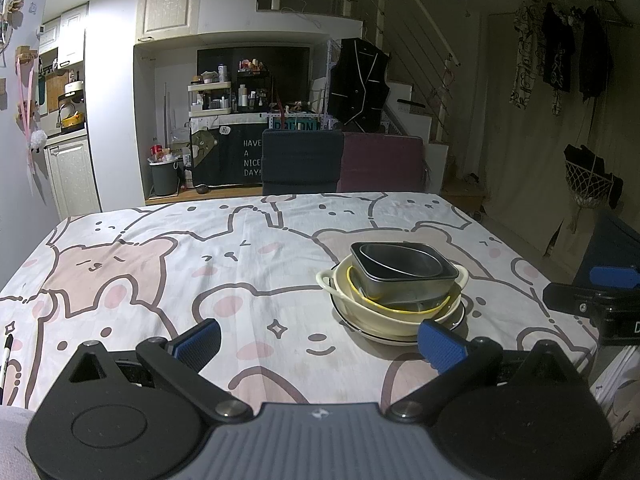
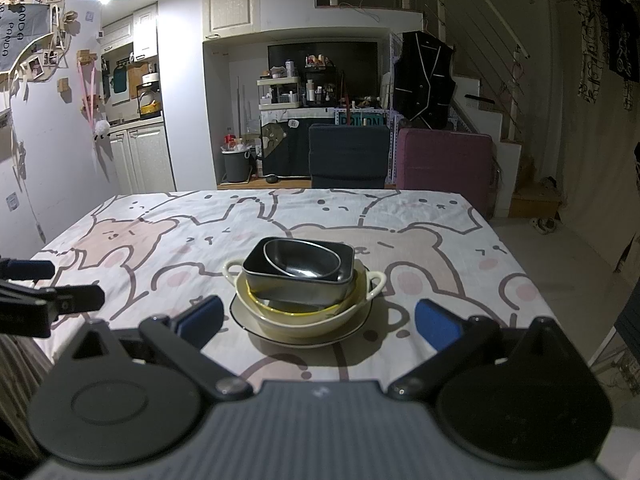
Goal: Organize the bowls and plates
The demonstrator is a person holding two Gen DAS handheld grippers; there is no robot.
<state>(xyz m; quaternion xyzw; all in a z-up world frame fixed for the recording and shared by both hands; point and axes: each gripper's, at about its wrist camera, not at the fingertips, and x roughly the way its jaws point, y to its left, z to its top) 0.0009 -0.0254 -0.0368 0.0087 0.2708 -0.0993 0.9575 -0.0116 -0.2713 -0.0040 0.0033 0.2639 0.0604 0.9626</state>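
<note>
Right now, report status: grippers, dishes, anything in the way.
Left hand-held gripper open, empty. Right hand-held gripper open, empty. Dish stack nested on the plate, untouched. Tablecloth around it bare.

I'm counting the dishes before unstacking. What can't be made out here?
- Dish under the dark square dish: both views, hidden except its yellow rim.
- Plate centre: covered by the cream bowl.
- Oval bowl: hidden in the left wrist view by the square dish's wall.

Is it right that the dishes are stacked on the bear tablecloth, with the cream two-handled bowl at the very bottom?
Not quite. The stack is on the tablecloth, but a plate lies at the very bottom, under the cream bowl. The right wrist view shows its dark-edged rim.
</note>
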